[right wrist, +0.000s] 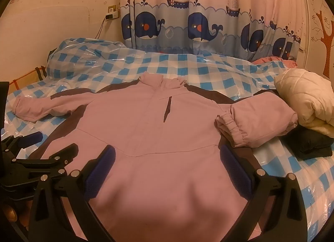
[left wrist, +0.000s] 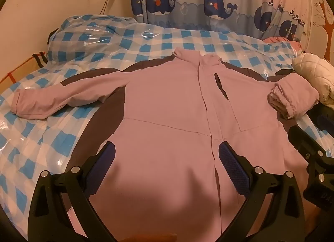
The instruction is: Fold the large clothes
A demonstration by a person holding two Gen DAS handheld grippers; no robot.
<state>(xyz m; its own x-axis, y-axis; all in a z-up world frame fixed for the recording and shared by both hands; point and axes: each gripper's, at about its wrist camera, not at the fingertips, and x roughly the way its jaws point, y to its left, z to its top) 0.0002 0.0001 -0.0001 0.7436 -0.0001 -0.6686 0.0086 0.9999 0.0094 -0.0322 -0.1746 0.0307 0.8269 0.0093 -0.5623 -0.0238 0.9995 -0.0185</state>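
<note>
On the bed (right wrist: pixel 208 70), a pink jacket (left wrist: pixel 167 99) lies flat, front up, its left sleeve (left wrist: pixel 46 102) stretched out, the right one folded inward. Left tongs (left wrist: pixel 167 156) and right tongs (right wrist: pixel 168 156) hang wide open above its hem, gripping nothing.

Both wrist views: jacket (left wrist: pixel 167 99), close above

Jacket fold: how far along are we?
Done: the pink jacket lies front up on the checked bed cover, and one sleeve is already doubled back on itself. In hand: nothing; the left claw and right claw hover open above the hem. Left: the outstretched sleeve, then folding the body.
</note>
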